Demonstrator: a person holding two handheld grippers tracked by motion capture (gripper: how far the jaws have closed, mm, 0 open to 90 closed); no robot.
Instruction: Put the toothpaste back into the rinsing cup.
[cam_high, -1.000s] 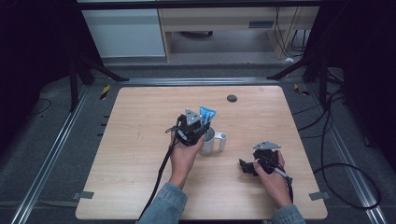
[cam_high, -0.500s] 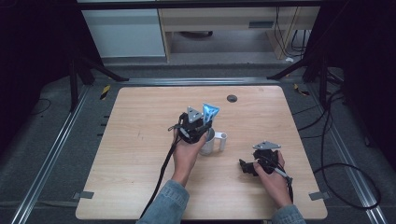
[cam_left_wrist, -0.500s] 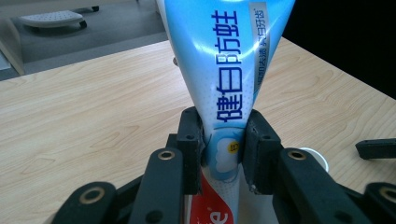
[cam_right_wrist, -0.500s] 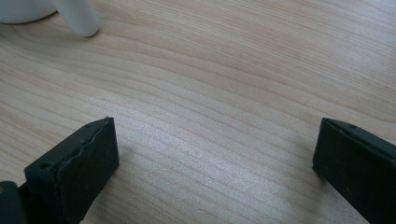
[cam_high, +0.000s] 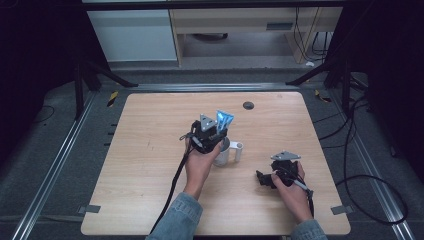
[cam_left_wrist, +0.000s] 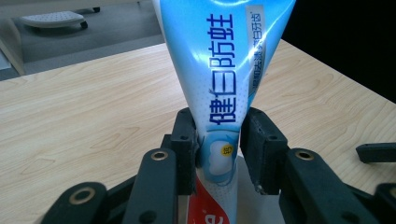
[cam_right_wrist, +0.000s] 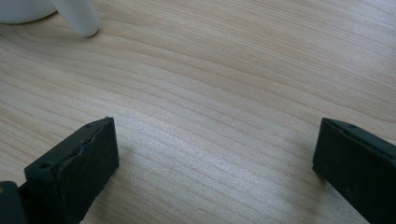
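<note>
The lower end of a glossy blue-and-white toothpaste tube (cam_left_wrist: 219, 93) is hidden between the black jaws of the left gripper (cam_left_wrist: 218, 149), the tube standing upright in a white ceramic mug (cam_high: 223, 152) near the middle of the pale wood-grain table (cam_high: 150, 150), its flat crimped end cut off at the top of the left gripper view. Those jaws have just been opening, one pad now slightly off the tube, which stands where it did half a second ago. The right gripper (cam_right_wrist: 215, 163) rests wide open and empty near the right.
</note>
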